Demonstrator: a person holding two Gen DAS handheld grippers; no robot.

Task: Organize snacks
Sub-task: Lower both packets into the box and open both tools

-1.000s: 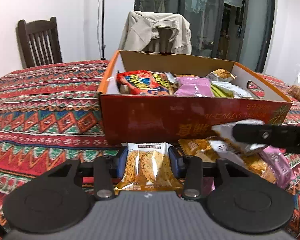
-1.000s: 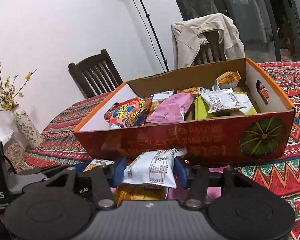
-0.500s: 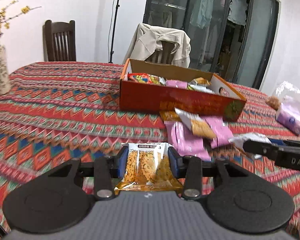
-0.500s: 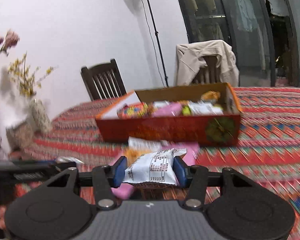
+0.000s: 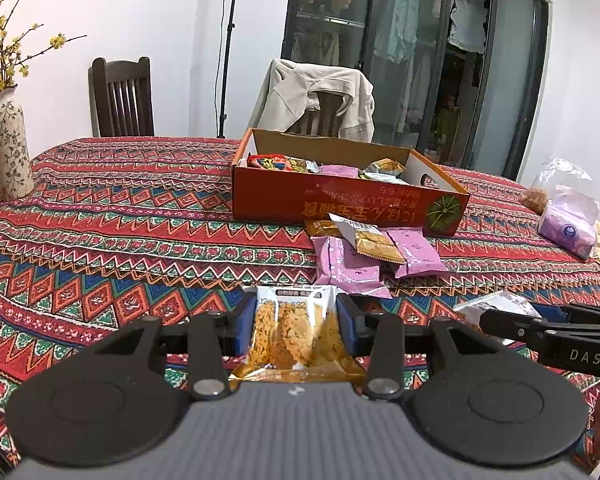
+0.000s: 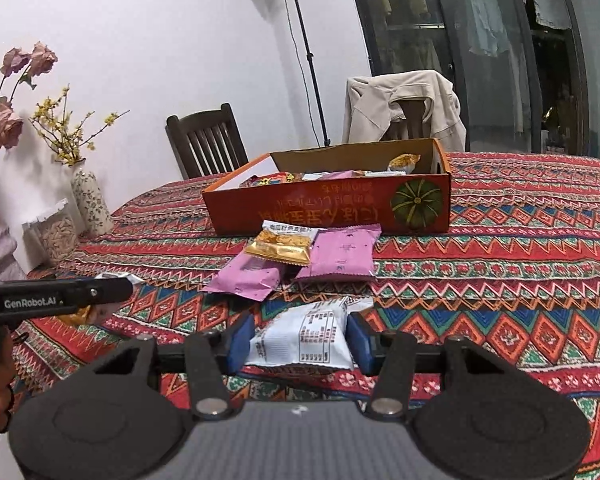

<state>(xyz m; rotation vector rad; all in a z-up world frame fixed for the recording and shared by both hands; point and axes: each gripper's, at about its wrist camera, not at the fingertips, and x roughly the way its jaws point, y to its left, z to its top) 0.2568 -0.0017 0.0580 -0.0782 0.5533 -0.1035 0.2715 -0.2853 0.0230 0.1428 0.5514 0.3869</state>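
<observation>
My left gripper [image 5: 296,322] is shut on a clear packet of golden crackers [image 5: 292,332], held above the tablecloth well short of the orange cardboard box [image 5: 340,204]. My right gripper [image 6: 296,344] is shut on a white snack packet [image 6: 304,338], printed side up. The box [image 6: 332,208] holds several snacks. In front of it lie pink packets [image 5: 348,264] [image 6: 342,254] and a gold cracker packet [image 5: 370,236] [image 6: 282,246]. The right gripper shows at the right edge of the left wrist view [image 5: 500,320]; the left one shows at the left of the right wrist view [image 6: 112,292].
A patterned red tablecloth [image 5: 120,232] covers the table. Flower vases [image 5: 10,148] [image 6: 92,204] and a jar [image 6: 56,232] stand at the left. Plastic bags [image 5: 568,220] lie at the right. Chairs [image 5: 122,98] [image 6: 404,112] stand behind the table.
Both grippers have pulled back from the box toward the near side of the table, each still holding its packet. The box and loose packets now look farther away.
</observation>
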